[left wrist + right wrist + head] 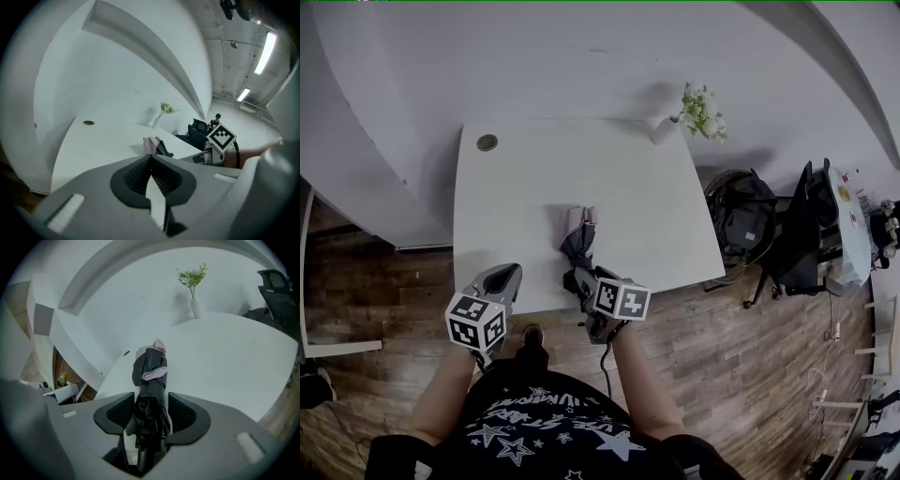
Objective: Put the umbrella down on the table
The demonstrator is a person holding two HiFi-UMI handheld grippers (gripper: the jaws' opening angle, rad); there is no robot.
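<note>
White table [656, 216], near edge: your right gripper [581, 277] is clamped on the folded umbrella [578, 234], canopy stretched out over the tabletop. Your left gripper [506, 277] sits alongside, jaws together, empty.

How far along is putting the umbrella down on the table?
Done: the folded umbrella is over the table, near its front edge. In hand: the right gripper is shut on its handle end. Remaining: lower it if not resting, then let go. The left gripper is shut, empty.
</note>
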